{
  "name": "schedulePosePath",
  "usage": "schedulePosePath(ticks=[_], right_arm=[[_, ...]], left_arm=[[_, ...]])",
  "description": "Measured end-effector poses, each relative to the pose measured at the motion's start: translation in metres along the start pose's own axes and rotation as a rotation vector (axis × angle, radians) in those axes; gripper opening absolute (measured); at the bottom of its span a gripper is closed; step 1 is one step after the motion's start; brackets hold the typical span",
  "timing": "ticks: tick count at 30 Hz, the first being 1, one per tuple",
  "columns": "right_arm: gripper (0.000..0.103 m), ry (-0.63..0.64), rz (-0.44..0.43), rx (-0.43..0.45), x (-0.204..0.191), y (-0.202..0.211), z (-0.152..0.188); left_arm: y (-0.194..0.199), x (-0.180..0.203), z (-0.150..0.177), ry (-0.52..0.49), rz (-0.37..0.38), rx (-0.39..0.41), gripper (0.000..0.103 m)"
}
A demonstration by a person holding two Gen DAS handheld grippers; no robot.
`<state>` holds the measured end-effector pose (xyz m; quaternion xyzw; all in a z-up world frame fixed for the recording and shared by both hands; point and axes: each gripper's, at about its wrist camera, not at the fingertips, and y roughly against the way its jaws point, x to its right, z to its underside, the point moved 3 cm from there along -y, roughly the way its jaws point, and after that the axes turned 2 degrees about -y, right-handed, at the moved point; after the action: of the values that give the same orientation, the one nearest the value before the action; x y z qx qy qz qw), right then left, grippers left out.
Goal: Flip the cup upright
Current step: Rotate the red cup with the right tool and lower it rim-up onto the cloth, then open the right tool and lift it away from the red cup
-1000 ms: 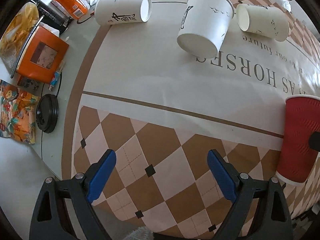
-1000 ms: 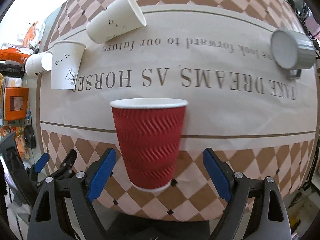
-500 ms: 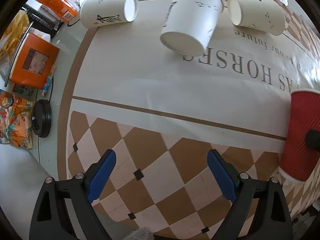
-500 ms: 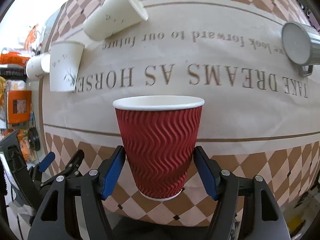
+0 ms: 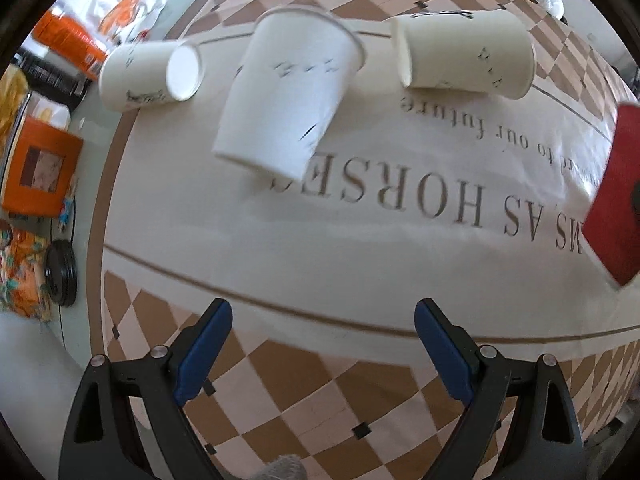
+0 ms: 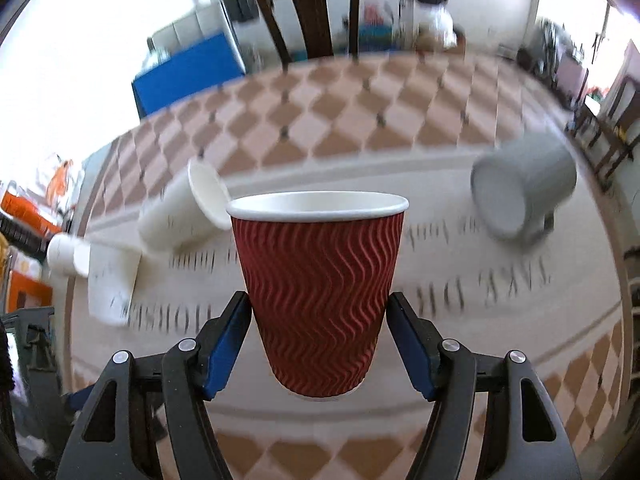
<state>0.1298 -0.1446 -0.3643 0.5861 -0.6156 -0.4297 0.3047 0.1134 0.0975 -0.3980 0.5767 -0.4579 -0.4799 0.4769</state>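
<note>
My right gripper (image 6: 320, 320) is shut on a red ribbed paper cup (image 6: 320, 292), rim up, its blue pads (image 6: 228, 336) pressed on both sides. The cup appears lifted off the tablecloth; it also shows at the right edge of the left wrist view (image 5: 616, 196). My left gripper (image 5: 322, 354) is open and empty above the checkered cloth edge. A white paper cup (image 5: 288, 100) stands mouth down ahead of it. Two more white cups lie on their sides, one at the left (image 5: 148, 76) and one at the right (image 5: 464, 54).
A grey mug (image 6: 524, 188) lies on its side at the right. Orange boxes (image 5: 36, 168), snack bags and a black lid (image 5: 60, 272) sit off the cloth at the left. A chair (image 6: 308, 12) stands beyond the table's far edge.
My right gripper closed on the red cup and raised and tilted it, so the view now shows the room. My left gripper moved forward toward the white cups.
</note>
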Motion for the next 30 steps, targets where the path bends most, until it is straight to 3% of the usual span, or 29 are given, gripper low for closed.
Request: schedulePosePath(ticks=[5, 11, 19, 30], right_arm=[[0.071, 0.044, 0.023, 0.093, -0.009, -0.016, 0.001], [0.072, 0.129, 0.04, 0.171, -0.016, -0.011, 0.03], [0.074, 0.171, 0.058, 0.135, -0.014, -0.001, 0.057], [0.094, 0.137, 0.081, 0.091, 0.003, 0.041, 0.077]], left_arm=[[-0.005, 0.008, -0.005, -0.025, -0.016, 0.003, 0.093], [-0.006, 0.006, 0.002, -0.03, -0.028, 0.002, 0.093], [0.002, -0.004, 0.028, -0.033, -0.032, 0.023, 0.093], [0.062, 0.002, 0.051, -0.069, 0.0, 0.112, 0.093]])
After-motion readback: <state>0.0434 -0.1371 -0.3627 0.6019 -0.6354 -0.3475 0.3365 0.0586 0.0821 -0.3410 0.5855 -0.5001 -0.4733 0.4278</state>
